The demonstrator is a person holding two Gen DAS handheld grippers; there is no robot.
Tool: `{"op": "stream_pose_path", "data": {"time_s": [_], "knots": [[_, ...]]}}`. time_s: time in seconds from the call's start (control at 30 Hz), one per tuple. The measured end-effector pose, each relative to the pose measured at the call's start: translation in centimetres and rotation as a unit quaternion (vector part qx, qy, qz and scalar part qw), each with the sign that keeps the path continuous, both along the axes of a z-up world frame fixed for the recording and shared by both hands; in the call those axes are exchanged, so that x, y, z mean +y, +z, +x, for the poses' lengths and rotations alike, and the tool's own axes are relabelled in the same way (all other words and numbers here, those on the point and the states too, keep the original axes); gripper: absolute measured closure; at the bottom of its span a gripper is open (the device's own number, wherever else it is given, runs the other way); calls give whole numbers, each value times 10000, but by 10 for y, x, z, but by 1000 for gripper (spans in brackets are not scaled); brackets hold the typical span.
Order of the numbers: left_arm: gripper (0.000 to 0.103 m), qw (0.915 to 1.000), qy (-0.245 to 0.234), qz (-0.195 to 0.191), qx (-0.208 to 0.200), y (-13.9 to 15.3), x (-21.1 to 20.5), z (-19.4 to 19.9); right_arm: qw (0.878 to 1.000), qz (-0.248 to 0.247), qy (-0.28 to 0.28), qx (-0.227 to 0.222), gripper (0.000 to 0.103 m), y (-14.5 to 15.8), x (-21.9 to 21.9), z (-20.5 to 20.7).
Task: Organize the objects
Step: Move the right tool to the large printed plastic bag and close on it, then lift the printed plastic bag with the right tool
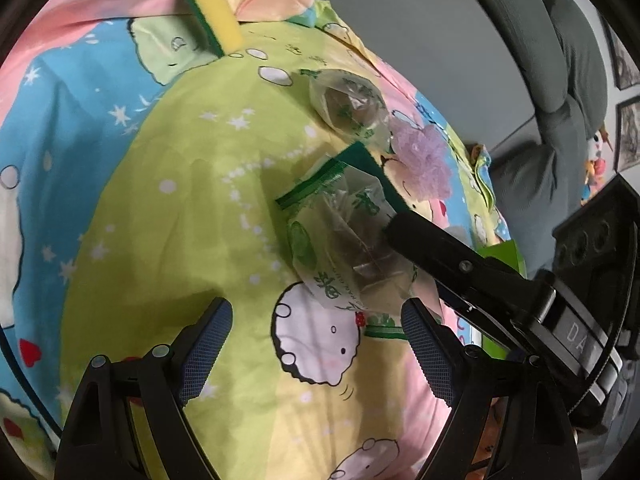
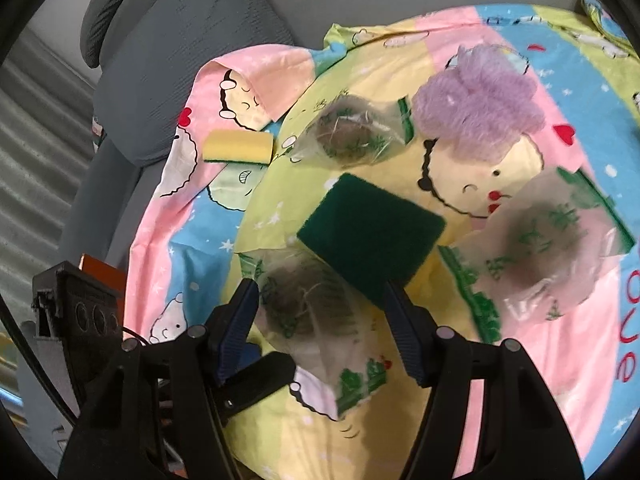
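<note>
Right gripper [image 2: 320,320] jaws wide, nothing clamped; a packet [image 2: 308,316] lies between them, its contents blurred by the wrapper, with the green pad [image 2: 370,232] overlapping its far edge. Left gripper [image 1: 316,320] also wide, empty, just short of that packet. Beyond the pad: purple puff [image 2: 476,104], yellow sponge [image 2: 238,147]. Cloth [image 2: 400,420] bare nearest both grippers.

Printed cotton-like bed sheet [image 2: 520,360], matt and lightly creased, clear crinkly plastic bags [image 2: 320,320] with glossy glints, green scouring pad [image 2: 368,232] seen as rough and fibrous, yellow sponge [image 2: 238,147] porous foam, purple mesh puff [image 2: 476,108] netted, tongs [image 1: 316,344] matt black plastic, ribbed blue pads [image 1: 208,344]
</note>
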State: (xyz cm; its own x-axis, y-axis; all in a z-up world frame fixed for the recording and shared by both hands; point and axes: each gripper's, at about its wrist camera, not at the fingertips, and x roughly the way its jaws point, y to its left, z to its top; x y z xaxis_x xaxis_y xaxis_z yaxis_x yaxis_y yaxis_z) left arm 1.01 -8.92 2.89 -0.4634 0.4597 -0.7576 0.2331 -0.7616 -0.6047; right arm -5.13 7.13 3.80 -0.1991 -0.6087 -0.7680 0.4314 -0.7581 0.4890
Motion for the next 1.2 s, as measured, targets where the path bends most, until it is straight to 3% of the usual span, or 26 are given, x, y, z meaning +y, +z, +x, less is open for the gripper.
{"op": "stream_pose_path", "data": {"time_s": [0.33, 0.4, 0.47, 0.5, 0.9, 1.2], "knots": [[16, 9997, -127, -190, 51, -1, 7, -6, 9999, 48, 111, -63, 28, -5, -7, 1], [21, 9997, -204, -121, 100, -2, 9, -6, 9999, -1, 124, -107, 31, -6, -5, 1], [33, 9990, -404, 156, 128, -2, 13, -6, 9988, -217, 239, -358, 45, -9, -3, 1], [34, 9987, -460, 208, 122, -2, 16, -6, 9980, -302, 271, -487, 47, -12, -2, 1], [47, 9970, -655, -118, 404, 13, 34, 4, 9965, -540, 248, -589, 51, -12, 8, 10], [48, 9938, -818, -364, 666, 27, 48, 9, 9975, -555, 248, -356, 51, -1, 18, 16]]}}
